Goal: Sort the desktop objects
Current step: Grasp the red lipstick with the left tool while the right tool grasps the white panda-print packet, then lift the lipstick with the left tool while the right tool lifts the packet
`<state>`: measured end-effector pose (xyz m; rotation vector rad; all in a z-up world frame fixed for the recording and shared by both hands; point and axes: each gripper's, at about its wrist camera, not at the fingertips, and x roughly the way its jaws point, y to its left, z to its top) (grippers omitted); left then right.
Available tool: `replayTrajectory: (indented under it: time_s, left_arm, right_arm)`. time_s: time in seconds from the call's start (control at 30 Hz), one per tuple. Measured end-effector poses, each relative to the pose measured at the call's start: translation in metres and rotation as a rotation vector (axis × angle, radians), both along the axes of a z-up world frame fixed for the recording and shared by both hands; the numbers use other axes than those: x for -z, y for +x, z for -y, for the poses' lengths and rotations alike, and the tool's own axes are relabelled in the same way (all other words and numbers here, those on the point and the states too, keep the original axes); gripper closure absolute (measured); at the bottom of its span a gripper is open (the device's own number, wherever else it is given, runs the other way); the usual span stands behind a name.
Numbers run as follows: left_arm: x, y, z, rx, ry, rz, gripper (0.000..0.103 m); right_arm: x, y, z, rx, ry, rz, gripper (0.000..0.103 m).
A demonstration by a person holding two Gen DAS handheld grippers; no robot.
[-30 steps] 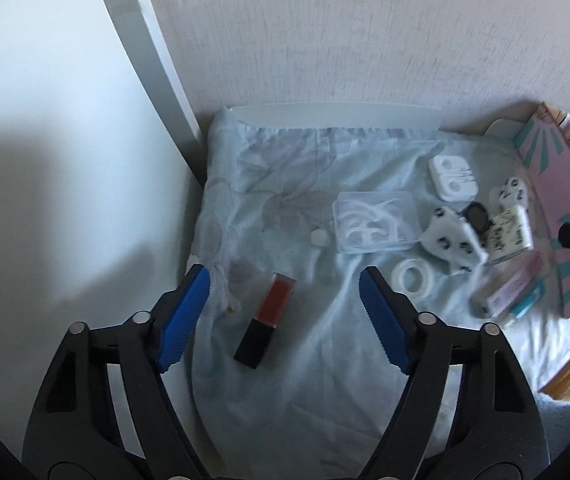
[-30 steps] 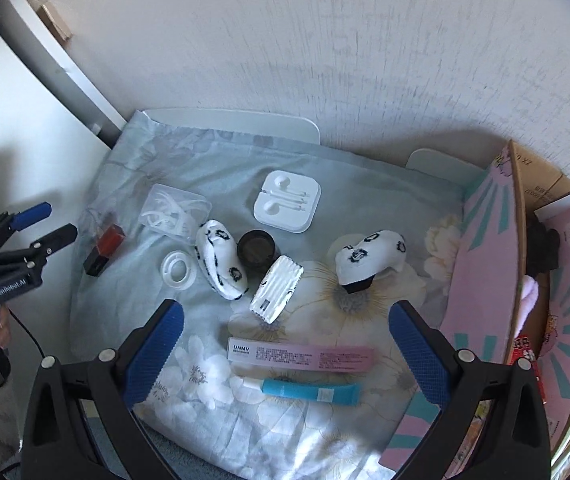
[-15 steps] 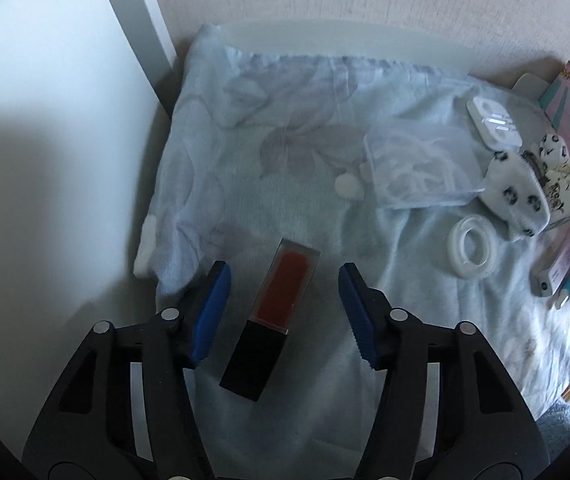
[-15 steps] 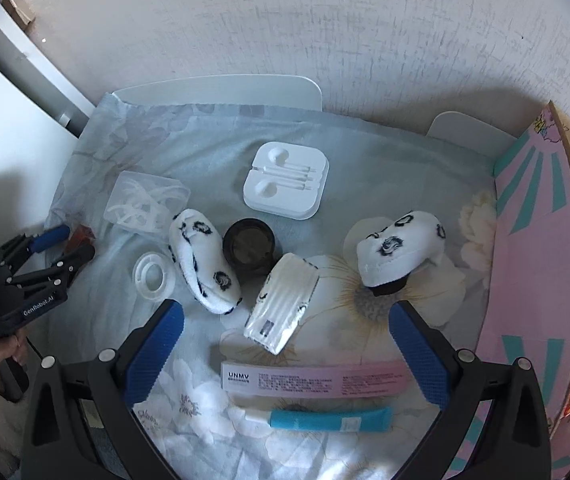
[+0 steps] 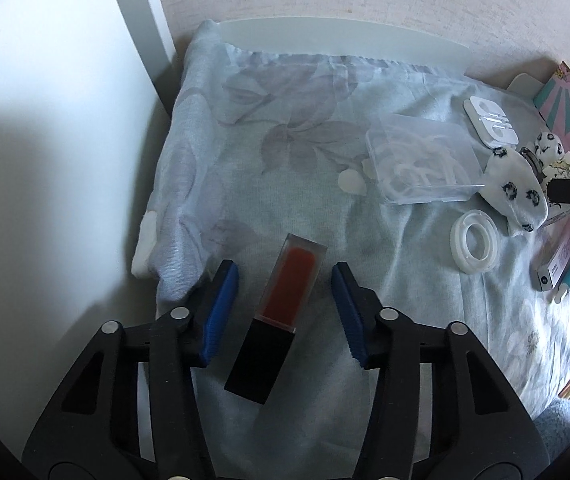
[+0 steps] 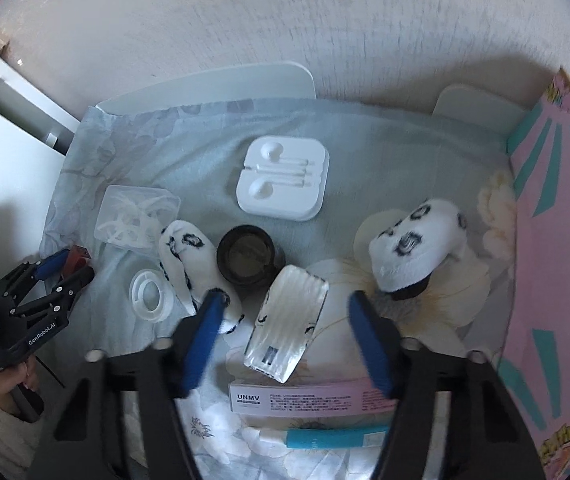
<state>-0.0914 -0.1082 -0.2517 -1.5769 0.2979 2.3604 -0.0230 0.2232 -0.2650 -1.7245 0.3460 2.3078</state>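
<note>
A lipstick with a clear red top and black base [image 5: 281,312] lies on the blue floral cloth [image 5: 285,120]. My left gripper [image 5: 285,280] is open with a blue finger on each side of it, not touching; it also shows in the right wrist view [image 6: 67,268]. My right gripper [image 6: 285,312] is open just above a clear ribbed packet [image 6: 289,328], which lies between its fingers. Around it lie a white patterned sock [image 6: 189,256], a second rolled sock [image 6: 417,244], a dark round jar [image 6: 245,256] and a white earphone case [image 6: 285,180].
A clear box of white loops [image 6: 135,216], a tape ring [image 6: 151,290], a pink UNMV box [image 6: 309,398] and a blue tube [image 6: 325,438] lie on the cloth. A pink and teal carton [image 6: 557,240] stands at the right. White wall behind, white panel at the left.
My left gripper has moved down and forward around the lipstick. My right gripper has dropped closer to the clear packet and its fingers have narrowed.
</note>
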Motion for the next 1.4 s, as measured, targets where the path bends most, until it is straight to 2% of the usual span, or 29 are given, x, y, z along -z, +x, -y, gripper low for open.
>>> replayTrajectory:
  time_s: [0.07,0.13,0.2,0.4,0.57,0.93,1.13,1.4]
  left_arm:
    - [-0.001,-0.002,0.005,-0.011,0.005,0.006,0.066]
    - [-0.002,-0.001,0.008,-0.018,0.000,0.005,0.075]
    - [-0.002,0.000,0.011,-0.027,-0.002,0.001,0.084]
    - [-0.006,0.003,0.008,-0.013,-0.026,-0.002,0.085]
    - [-0.018,-0.001,0.005,-0.005,-0.027,-0.017,0.085]
    - [-0.041,-0.013,0.009,-0.032,0.021,-0.032,0.085]
    - [-0.038,-0.017,0.015,-0.065,0.041,-0.008,0.085]
    - [-0.027,-0.002,0.022,-0.071,0.030,0.004,0.085]
  right_arm:
    - [0.001,0.001,-0.001,0.008,-0.010,-0.002,0.055]
    - [0.001,0.002,-0.001,0.011,-0.010,-0.001,0.061]
    - [0.003,0.003,-0.001,0.009,-0.020,0.001,0.073]
    - [0.001,0.004,-0.001,0.008,-0.004,-0.010,0.083]
    - [-0.007,0.007,-0.003,0.014,0.011,-0.017,0.084]
    - [-0.023,0.014,0.002,-0.004,0.047,-0.017,0.084]
    - [-0.021,0.015,0.010,-0.033,0.044,-0.002,0.084]
    - [-0.015,0.018,0.017,-0.050,0.039,0.017,0.084]
